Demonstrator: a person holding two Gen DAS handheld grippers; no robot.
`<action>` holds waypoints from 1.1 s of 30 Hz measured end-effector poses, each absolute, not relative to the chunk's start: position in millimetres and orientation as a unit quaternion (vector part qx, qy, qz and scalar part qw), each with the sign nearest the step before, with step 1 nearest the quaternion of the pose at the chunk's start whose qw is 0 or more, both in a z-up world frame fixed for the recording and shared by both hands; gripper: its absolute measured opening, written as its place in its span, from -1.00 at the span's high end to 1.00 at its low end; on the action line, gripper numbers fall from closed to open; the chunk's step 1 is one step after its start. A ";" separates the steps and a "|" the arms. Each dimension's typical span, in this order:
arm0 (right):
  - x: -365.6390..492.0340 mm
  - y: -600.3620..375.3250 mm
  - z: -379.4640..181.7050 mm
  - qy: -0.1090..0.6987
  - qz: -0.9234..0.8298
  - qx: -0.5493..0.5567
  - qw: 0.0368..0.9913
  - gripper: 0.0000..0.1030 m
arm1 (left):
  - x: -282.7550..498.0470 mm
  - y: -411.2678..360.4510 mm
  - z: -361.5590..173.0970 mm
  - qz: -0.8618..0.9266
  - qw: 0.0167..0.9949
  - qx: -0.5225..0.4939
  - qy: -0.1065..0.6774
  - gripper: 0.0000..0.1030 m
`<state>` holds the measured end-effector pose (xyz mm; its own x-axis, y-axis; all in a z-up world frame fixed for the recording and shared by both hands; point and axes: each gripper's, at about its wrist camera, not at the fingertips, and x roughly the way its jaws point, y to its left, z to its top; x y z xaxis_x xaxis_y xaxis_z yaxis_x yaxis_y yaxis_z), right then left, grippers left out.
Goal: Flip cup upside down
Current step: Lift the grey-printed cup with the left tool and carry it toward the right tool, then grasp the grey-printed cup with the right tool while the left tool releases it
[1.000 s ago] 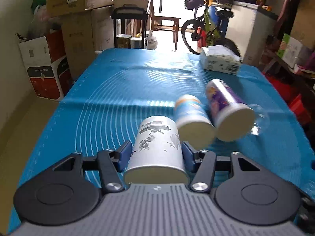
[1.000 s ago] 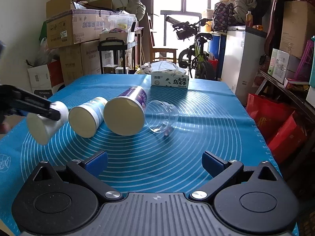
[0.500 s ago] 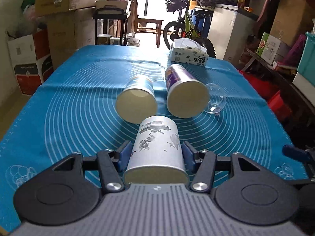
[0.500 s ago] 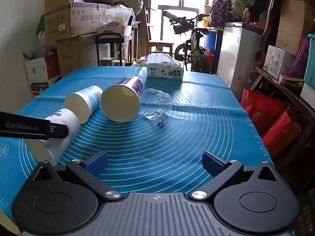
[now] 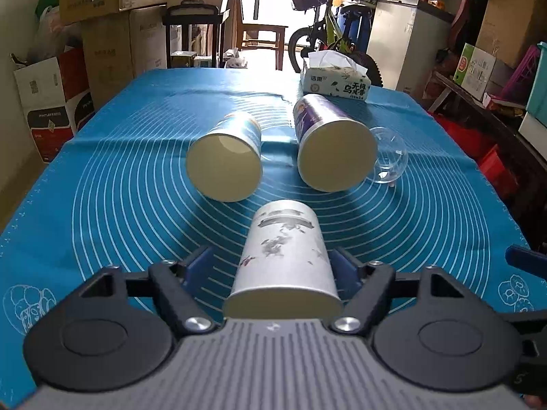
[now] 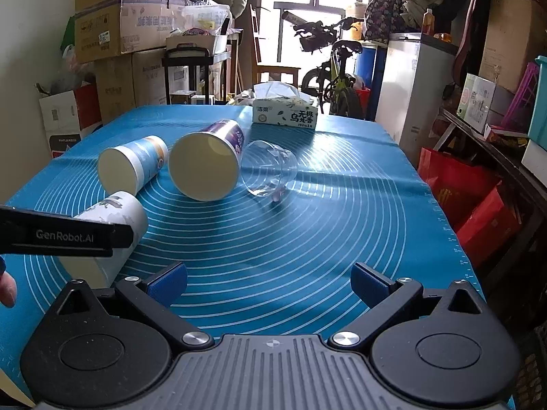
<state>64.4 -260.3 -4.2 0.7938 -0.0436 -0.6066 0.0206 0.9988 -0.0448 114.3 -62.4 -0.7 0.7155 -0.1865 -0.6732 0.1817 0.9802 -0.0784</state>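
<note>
A white paper cup (image 5: 282, 259) with grey print lies between the fingers of my left gripper (image 5: 273, 266), mouth toward the camera. The left finger stands a little off the cup wall, so the jaws look open around it. It also shows in the right wrist view (image 6: 109, 232), low over the blue mat (image 6: 307, 239). A blue-and-white cup (image 5: 225, 160), a purple cup (image 5: 333, 147) and a clear plastic cup (image 5: 389, 160) lie on their sides ahead. My right gripper (image 6: 268, 282) is open and empty over the mat's near edge.
A tissue box (image 5: 336, 80) stands at the far side of the mat. Cardboard boxes (image 5: 112, 34) are stacked on the left, a bicycle (image 5: 321, 41) and a white cabinet (image 5: 403, 48) behind, red bags (image 6: 475, 201) on the right.
My left gripper has swung right and lowered the white cup toward the mat, and its fingers have spread off the cup. The right gripper has barely moved.
</note>
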 end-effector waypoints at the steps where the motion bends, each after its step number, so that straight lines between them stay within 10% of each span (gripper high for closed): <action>1: 64.2 -259.7 -4.3 0.321 -0.017 -0.018 0.947 -1.00 | 113.7 -62.1 0.2 -0.100 0.927 -0.004 0.362 -0.62; 24: 95.8 -229.0 49.7 0.337 0.080 -0.018 0.938 -1.00 | 80.0 6.8 40.6 -0.051 0.949 0.035 0.309 -0.91; 33: 178.0 -191.3 49.9 0.458 0.133 0.026 0.879 -0.97 | 93.6 47.1 11.5 -0.024 0.939 0.024 0.342 -0.90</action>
<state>178.0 -191.3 49.9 0.5456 0.2576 -0.7975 -0.2098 0.9633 0.1676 93.6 47.1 11.5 0.7651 -0.0286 -0.6433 0.0617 0.9977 0.0290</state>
